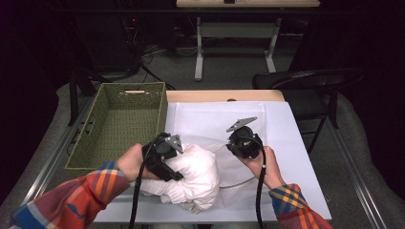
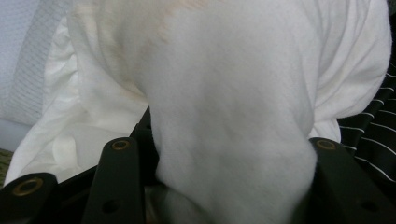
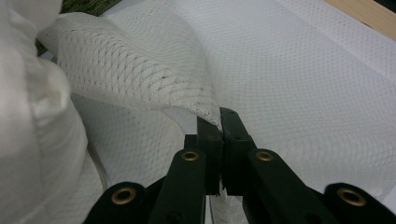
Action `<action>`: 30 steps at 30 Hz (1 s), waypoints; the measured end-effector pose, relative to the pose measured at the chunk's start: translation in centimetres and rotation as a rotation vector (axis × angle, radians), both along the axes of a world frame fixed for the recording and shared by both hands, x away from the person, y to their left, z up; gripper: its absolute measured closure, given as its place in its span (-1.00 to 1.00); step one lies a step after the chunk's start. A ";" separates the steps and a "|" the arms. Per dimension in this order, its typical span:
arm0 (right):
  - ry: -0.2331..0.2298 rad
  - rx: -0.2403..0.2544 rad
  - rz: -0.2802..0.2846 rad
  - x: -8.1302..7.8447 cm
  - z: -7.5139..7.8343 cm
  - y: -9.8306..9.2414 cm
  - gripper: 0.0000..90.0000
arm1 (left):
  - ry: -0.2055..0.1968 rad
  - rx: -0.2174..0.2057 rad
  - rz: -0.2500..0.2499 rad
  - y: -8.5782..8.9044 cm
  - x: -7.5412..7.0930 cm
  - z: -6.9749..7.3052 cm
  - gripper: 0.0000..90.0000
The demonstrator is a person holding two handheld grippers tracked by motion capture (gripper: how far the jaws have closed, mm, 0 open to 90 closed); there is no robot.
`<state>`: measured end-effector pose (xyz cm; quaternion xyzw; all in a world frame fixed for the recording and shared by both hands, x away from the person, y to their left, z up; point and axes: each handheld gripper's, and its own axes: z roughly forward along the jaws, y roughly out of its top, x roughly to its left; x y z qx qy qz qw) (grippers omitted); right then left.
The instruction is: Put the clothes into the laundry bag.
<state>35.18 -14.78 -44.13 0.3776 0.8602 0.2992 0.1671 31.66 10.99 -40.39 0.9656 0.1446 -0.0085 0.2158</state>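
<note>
Your left gripper (image 1: 177, 160) is pressing into the bulky white cloth bundle (image 1: 198, 174) at the near edge of the white table cover (image 1: 286, 143) — a thick fold is sitting between its half-spread jaws. Your right gripper (image 3: 220, 127) is pinching the edge of the white mesh laundry bag (image 3: 140, 74) — jaws closed tight. The green woven basket (image 1: 122, 124) is standing just beside, to the left.

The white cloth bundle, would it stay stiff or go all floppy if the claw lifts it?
Probably floppy: the white cloth bundle bulges in soft folds around the left claw gripping it. It likely sags and drapes when raised. It looks light for its bulk, and unlikely to roll or break.
</note>
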 end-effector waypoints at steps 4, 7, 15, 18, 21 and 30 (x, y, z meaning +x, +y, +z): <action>0.006 -0.004 -0.003 0.0 -0.1 0.1 0.96 | 0.021 -0.042 0.034 -0.4 -0.1 -1.4 0.11; 0.009 -0.009 -0.003 0.0 -0.1 0.2 0.96 | 0.030 -0.058 0.053 -0.8 -0.2 -2.4 0.11; 0.024 -0.015 -0.002 -0.1 -0.2 0.3 0.95 | 0.042 -0.104 0.117 -1.8 -1.1 -5.8 0.06; 0.029 -0.020 0.004 -0.1 -0.2 0.4 0.95 | 0.029 -0.147 0.163 -1.9 -1.5 -7.1 -0.04; 0.031 -0.025 0.007 -0.2 -0.1 0.5 0.95 | 0.009 -0.193 0.194 -1.7 -1.8 -7.6 -0.09; 0.040 -0.037 0.016 -0.2 -0.1 0.8 0.95 | -0.055 -0.251 0.161 -0.7 -3.0 -7.8 0.18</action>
